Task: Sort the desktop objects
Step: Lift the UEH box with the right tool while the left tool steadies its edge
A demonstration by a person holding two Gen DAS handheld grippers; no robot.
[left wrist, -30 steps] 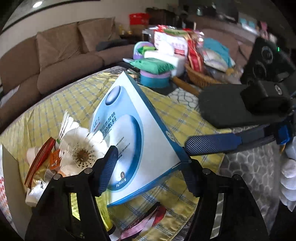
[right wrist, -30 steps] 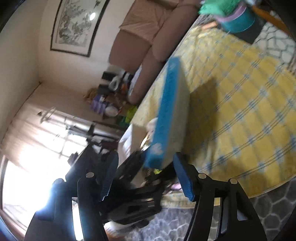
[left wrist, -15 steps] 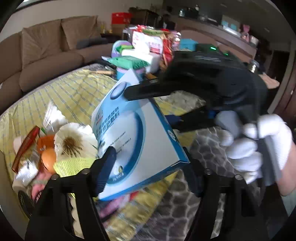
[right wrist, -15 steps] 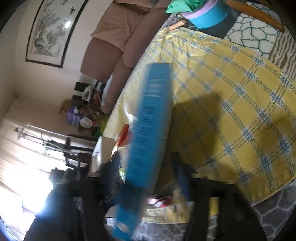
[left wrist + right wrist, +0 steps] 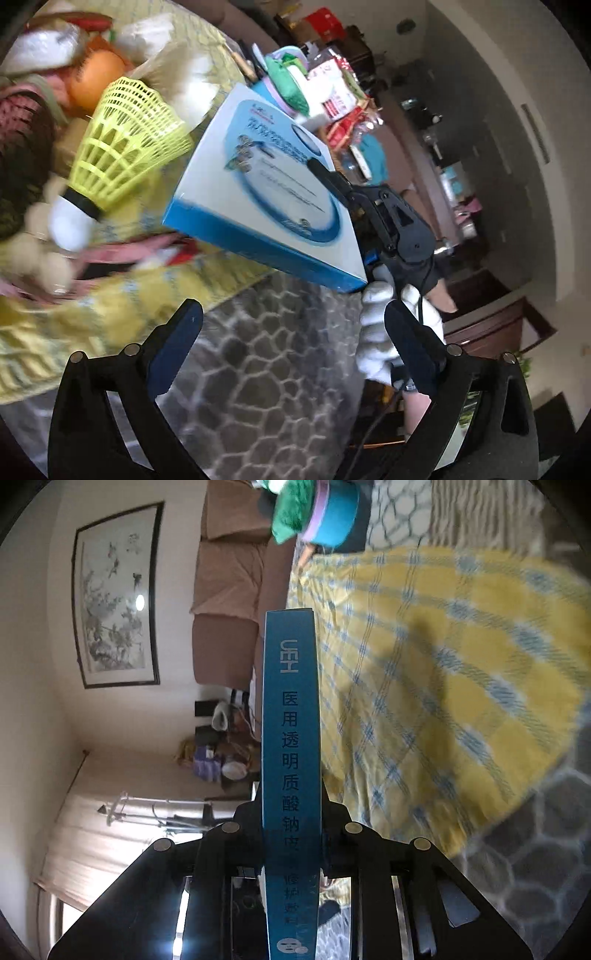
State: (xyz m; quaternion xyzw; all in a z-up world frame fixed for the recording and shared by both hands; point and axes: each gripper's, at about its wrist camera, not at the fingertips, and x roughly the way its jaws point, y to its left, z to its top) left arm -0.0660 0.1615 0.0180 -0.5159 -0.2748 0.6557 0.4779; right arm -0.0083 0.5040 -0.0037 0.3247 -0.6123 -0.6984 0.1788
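The flat blue-and-white cardboard box (image 5: 290,760) sits edge-on in the right gripper (image 5: 291,834), whose jaws have just closed onto its thin sides, long axis running straight ahead. The left gripper (image 5: 291,332) has just opened, empty, just below the box, above the yellow checked tablecloth (image 5: 443,672).

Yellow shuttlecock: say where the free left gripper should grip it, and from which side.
Grip the yellow shuttlecock across its narrow neck by the black band, above the white cap, approaching side-on. The mesh skirt looks wide and crushable. The left gripper is open; the right gripper holds the blue box.
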